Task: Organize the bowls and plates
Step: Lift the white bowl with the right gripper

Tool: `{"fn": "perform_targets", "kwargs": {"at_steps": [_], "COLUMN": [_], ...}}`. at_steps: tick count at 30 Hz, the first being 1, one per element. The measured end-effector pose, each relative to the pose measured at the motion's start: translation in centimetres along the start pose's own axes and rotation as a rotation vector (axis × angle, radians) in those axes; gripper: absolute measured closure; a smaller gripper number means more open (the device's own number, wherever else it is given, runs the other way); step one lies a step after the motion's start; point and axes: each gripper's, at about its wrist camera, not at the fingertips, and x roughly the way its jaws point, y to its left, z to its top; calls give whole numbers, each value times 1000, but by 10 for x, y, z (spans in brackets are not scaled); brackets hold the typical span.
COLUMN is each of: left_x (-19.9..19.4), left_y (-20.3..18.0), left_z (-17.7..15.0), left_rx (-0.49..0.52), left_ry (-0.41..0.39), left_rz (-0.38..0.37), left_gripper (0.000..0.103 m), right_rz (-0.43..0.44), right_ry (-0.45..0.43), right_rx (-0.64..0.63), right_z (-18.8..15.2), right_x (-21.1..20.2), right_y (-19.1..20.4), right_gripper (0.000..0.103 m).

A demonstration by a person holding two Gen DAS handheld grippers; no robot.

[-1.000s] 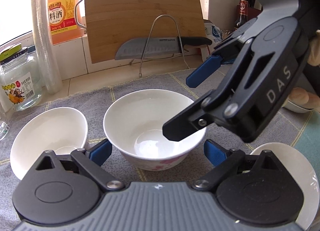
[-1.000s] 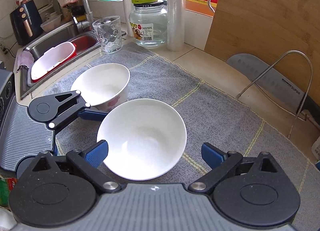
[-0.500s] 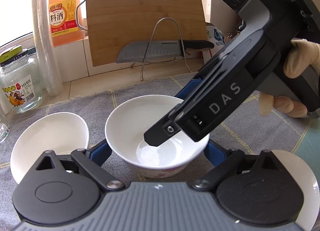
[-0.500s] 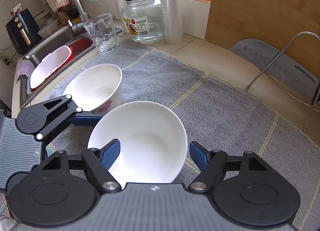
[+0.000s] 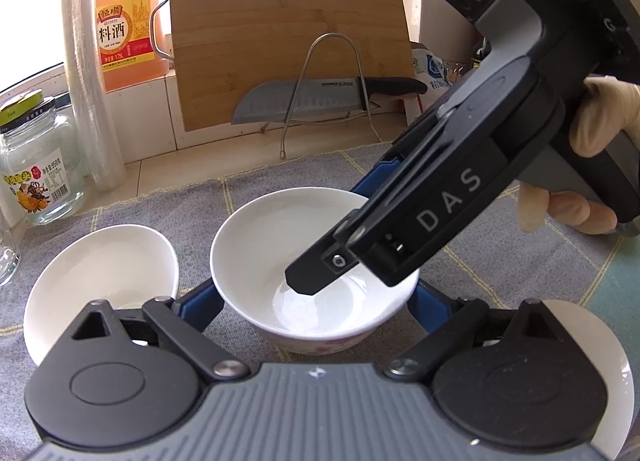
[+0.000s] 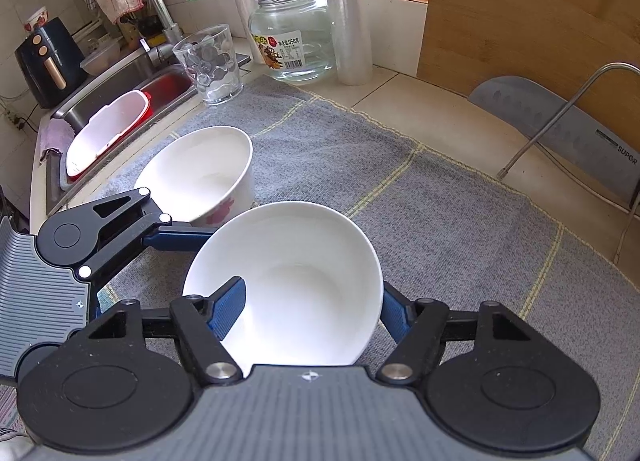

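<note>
My right gripper [image 6: 310, 311] is clamped across the rim of the white bowl [image 6: 296, 281] on the grey mat [image 6: 460, 229], one finger inside. My left gripper [image 5: 316, 305] straddles it, jaws apart. Glazed china: stiff, slick, breakable; the rim is the best hold.

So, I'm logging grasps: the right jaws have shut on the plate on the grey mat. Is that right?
Not quite. The right gripper has just closed its jaws on a bowl on the grey mat, not on the plate, which lies untouched. The right wrist view shows it: one finger is inside the bowl's rim and the other is outside.
</note>
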Motion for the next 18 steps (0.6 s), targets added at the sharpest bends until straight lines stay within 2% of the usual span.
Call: {"fn": "perform_targets", "kwargs": {"at_steps": [18], "left_x": [-56], "left_y": [-21], "left_z": [13], "left_rx": [7], "left_ry": [-20], "left_rz": [-6], "left_gripper": [6], "right_rz": [40], "right_ry": [-56], "right_rx": [-23], "right_z": [-12], "right_x": [-61], "right_y": [27], "right_gripper": [27]}}
